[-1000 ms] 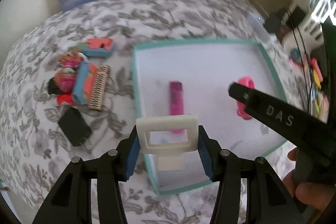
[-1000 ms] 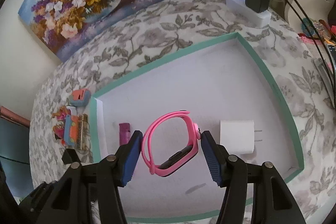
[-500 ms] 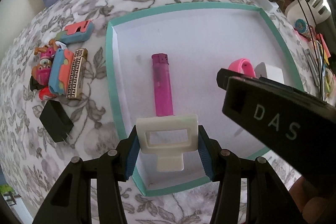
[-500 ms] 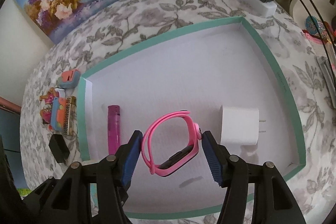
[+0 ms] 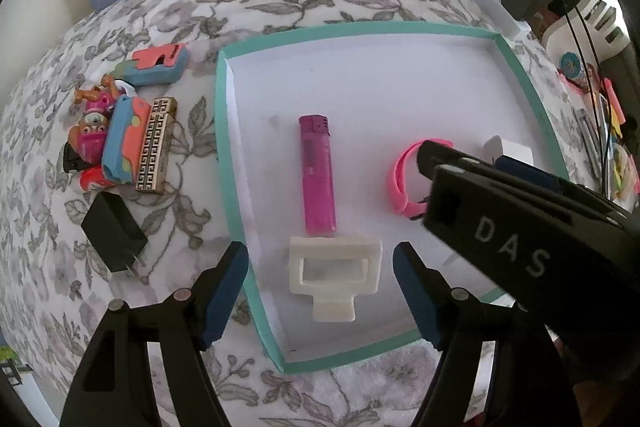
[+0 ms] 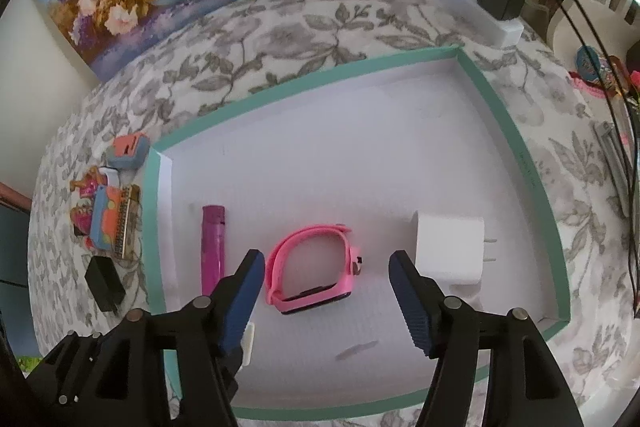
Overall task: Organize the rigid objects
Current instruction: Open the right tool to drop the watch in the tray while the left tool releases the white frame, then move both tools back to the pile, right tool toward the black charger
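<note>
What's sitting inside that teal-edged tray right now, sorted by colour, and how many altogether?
Pink: 2, the lighter and the watch.
White: 2, the charger plug and the flat plastic frame.
Total: 4, all lying loose on the tray floor.

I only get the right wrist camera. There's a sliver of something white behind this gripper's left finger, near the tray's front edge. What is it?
Observer: A white plastic frame with a short tab, lying flat in the tray, just below the pink lighter.
Operator: Is the other gripper holding it?
Observer: No. The left gripper has just been opening its jaws. The frame lies between them, with both pads clear of it.
Operator: What does my gripper look like from over there?
Observer: The right gripper has also just been opening its jaws, with the pink watch between them. Its side reads DAS, and it hides part of the watch from the left camera.
</note>
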Motion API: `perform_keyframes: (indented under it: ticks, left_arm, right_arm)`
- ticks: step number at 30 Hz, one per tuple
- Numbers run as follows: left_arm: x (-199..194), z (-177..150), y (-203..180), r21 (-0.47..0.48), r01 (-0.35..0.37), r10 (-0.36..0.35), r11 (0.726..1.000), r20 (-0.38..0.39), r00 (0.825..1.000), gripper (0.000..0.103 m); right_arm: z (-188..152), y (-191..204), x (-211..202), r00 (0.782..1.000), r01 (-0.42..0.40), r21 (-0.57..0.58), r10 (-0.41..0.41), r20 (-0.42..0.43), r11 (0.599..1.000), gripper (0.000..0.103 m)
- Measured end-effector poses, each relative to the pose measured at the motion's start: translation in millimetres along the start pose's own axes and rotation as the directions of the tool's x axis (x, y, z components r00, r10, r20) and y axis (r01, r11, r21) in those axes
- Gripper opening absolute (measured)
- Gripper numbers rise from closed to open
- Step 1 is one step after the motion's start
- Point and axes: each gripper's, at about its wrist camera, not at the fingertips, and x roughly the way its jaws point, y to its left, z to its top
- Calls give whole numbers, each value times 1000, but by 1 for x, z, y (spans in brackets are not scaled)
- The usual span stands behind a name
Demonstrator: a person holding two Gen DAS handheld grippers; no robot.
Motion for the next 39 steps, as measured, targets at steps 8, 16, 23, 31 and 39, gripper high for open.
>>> perform_keyframes:
  ticks: [8,16,23,31,39]
  left_arm:
    - [-10,2,22,-81,-11,14,997,38,999,79]
    - [-18,6,70,-245,-66,87,967,73,994,83]
    - [-22,4,108,-366,-119,153,923,66,986,83]
    - [-24,2,137,-451,-133,187,883,77,979,98]
    - [-33,-2,166,-526,-150,242,837,110,964,98]
  right_arm:
    - [3,-3,-7,999,-8,26,7,34,1000,69]
    - [1,-2,-5,1000,5,17,-6,29,1000,69]
    - [-2,13,-1,999,26,-40,-25,29,999,80]
    - [-5,24,-3,998,-16,-58,19,55,998,103]
    - [-7,37,-11,989,-59,-69,68,130,996,103]
